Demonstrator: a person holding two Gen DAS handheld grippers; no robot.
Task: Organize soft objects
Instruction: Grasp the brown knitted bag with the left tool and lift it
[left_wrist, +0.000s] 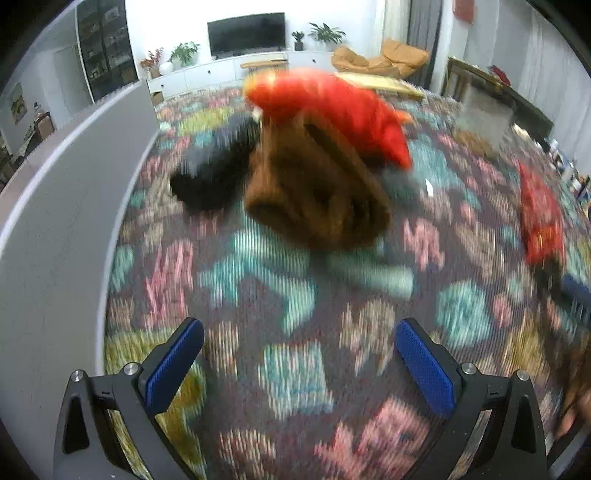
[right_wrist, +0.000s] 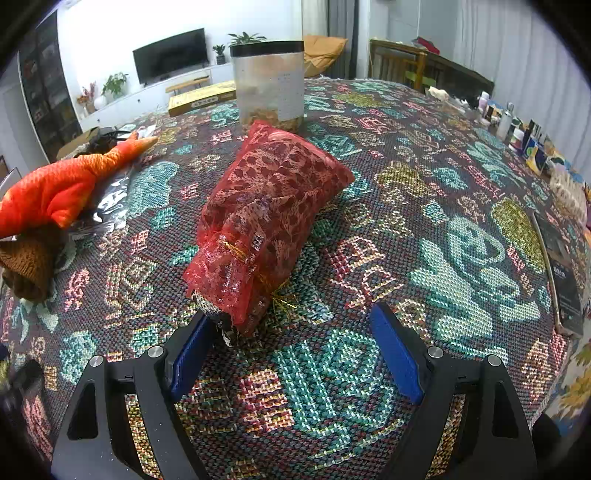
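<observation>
The left gripper (left_wrist: 299, 358) is spread wide above the patterned tablecloth (left_wrist: 280, 302), with nothing held. A red plush fish (left_wrist: 332, 107) is laid on a brown rolled cloth (left_wrist: 317, 192), well ahead. The right gripper (right_wrist: 291, 347) is spread too, just beside a red mesh bag (right_wrist: 266, 214).

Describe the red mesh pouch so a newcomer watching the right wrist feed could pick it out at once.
Start at the clear jar with the black lid on the patterned tablecloth. The red mesh pouch lies just in front of it. Unlike the orange plush fish off to one side, it is see-through netting cinched with gold cord.
</observation>
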